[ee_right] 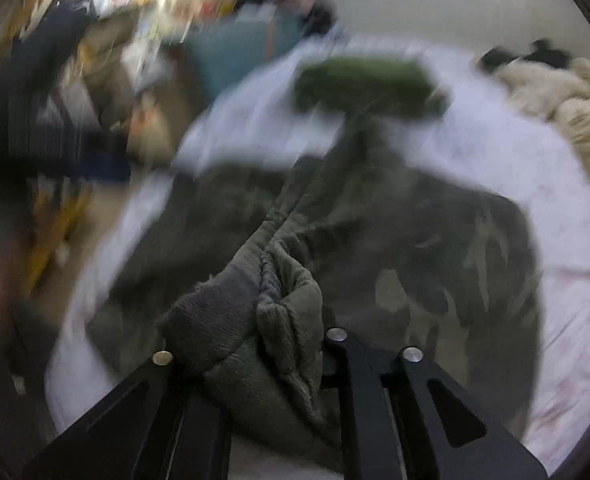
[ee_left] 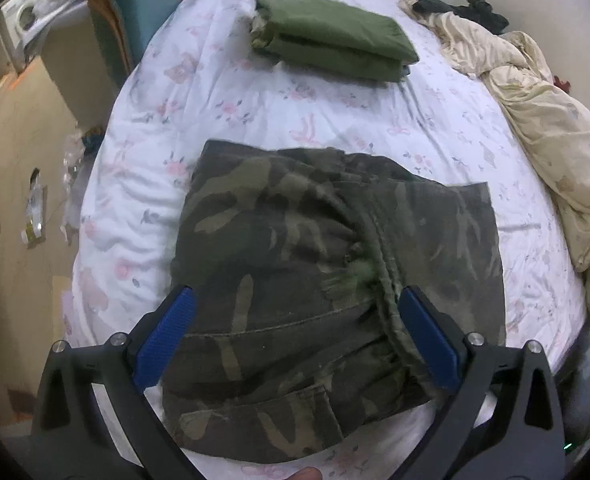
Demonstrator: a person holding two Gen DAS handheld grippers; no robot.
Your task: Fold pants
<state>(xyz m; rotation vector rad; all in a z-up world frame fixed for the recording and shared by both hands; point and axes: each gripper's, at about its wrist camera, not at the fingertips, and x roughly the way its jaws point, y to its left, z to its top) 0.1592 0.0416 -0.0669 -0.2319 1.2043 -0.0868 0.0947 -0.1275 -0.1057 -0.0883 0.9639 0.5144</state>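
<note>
While right gripper (ee_right: 255, 344) pinches camouflage pants (ee_left: 327, 264) waistband, left gripper (ee_left: 295, 332) wide, empty above their edge.

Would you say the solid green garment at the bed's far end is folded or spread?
Folded: the green garment lies as a compact stacked rectangle on the bed.

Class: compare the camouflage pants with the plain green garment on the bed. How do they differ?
The camouflage pants are patterned; the green garment is plain. The pants lie wider and still rumpled, only partly folded; the garment sits as a neat, compact, layered fold. Both rest on the floral sheet.
</note>
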